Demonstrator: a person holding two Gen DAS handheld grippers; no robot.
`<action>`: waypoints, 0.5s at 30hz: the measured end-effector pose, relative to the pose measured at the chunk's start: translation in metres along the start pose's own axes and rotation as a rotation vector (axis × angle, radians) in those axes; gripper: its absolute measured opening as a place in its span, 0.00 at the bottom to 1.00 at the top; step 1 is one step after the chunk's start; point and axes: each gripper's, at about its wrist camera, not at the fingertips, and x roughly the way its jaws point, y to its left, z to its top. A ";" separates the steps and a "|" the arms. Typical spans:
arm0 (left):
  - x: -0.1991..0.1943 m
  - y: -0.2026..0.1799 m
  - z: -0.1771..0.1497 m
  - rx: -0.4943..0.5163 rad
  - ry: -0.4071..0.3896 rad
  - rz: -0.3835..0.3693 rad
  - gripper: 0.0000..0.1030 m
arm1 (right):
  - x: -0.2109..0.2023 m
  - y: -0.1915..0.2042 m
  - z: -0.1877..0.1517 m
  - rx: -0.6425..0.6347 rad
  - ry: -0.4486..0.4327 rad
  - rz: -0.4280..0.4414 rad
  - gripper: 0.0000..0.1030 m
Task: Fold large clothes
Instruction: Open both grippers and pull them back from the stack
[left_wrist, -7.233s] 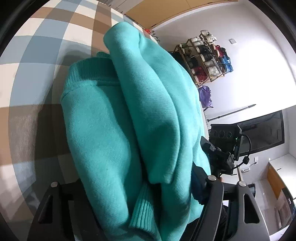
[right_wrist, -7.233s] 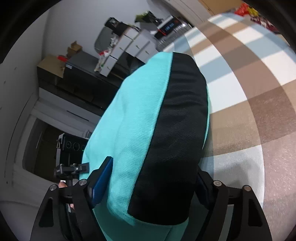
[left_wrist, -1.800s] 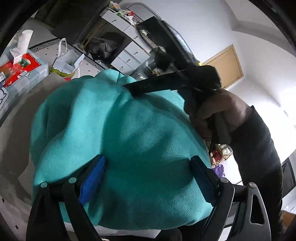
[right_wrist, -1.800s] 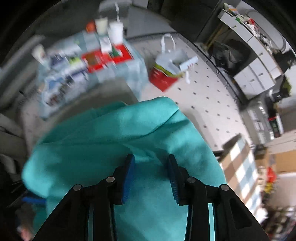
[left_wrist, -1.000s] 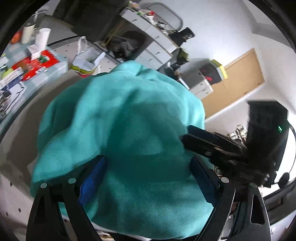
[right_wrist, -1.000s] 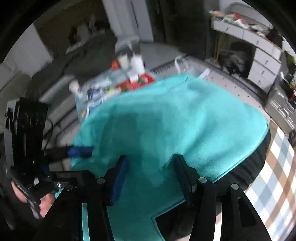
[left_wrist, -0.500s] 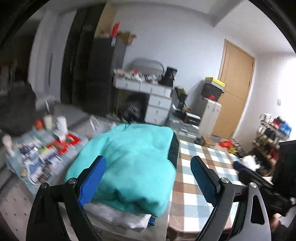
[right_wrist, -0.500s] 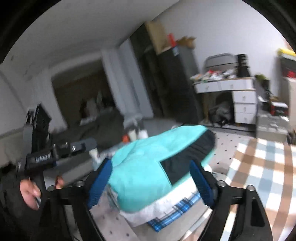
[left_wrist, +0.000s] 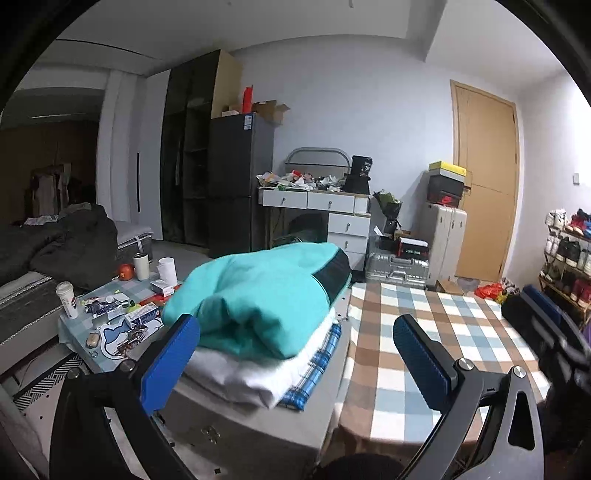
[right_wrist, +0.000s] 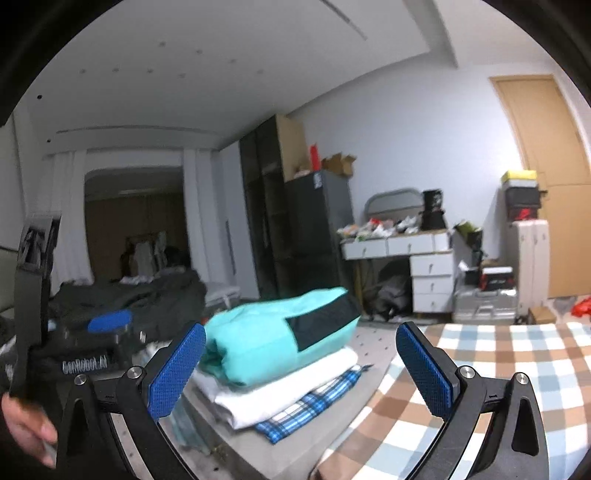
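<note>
Both the left gripper (left_wrist: 295, 354) and the right gripper (right_wrist: 301, 363) stand wide and hold nothing, and beyond them the folded teal sweatshirt (left_wrist: 266, 295) lies on a white garment (left_wrist: 258, 373) over a blue plaid one (left_wrist: 314, 365), its long axis running away toward the white drawer desk (left_wrist: 325, 218).

I'm holding my left gripper (left_wrist: 295, 354) and right gripper (right_wrist: 301, 363) low in frame, both spread wide, gripping nothing.

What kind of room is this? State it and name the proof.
Probably a lived-in studio or bedroom at home: a bed with dark bedding, a cluttered white desk, and a shoe rack near the wooden door.
</note>
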 end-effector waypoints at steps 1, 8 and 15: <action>-0.002 -0.002 -0.001 0.006 -0.003 0.004 0.99 | -0.005 0.000 0.002 0.000 -0.011 -0.017 1.00; -0.011 -0.007 0.002 0.012 -0.054 0.031 0.99 | -0.023 0.011 0.002 -0.030 0.053 0.015 1.00; -0.008 -0.010 -0.005 0.013 -0.047 0.050 0.99 | -0.027 0.019 -0.008 -0.014 0.073 -0.012 1.00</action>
